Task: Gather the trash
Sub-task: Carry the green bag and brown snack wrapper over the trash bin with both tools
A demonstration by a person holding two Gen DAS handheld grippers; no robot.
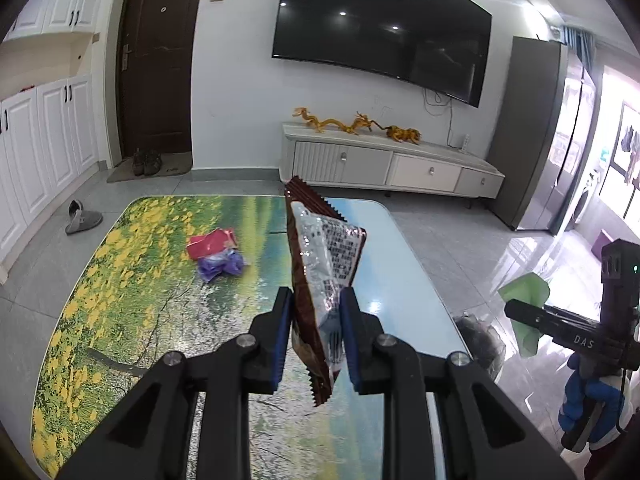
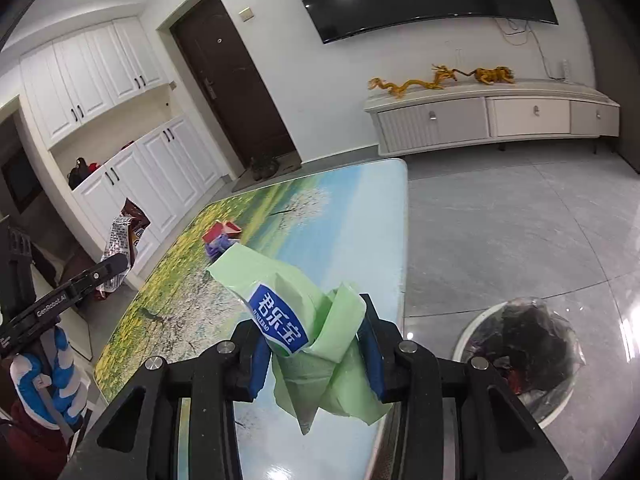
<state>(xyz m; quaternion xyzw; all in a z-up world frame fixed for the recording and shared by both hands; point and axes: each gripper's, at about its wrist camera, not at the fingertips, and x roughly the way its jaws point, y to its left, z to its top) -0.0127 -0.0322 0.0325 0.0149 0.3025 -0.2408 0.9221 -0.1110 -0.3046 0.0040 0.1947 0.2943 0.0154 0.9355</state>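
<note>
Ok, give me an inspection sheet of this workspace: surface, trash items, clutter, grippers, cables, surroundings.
Surface: low table with a flower and lake print, glossy, mostly bare.
Job's things: brown and silver snack wrapper and green packet both lifted; red wrapper and purple wrapper lie touching on the table; lined bin on the floor beside the table.
Clutter: nothing seen on the table beyond the trash.
Grippers: left gripper shut on the snack wrapper; right gripper shut on the green packet.
Cables: wires hang below the TV to the cabinet.
Surroundings: brown door, white cupboards, slipper on the tiled floor, golden dragon ornaments.
</note>
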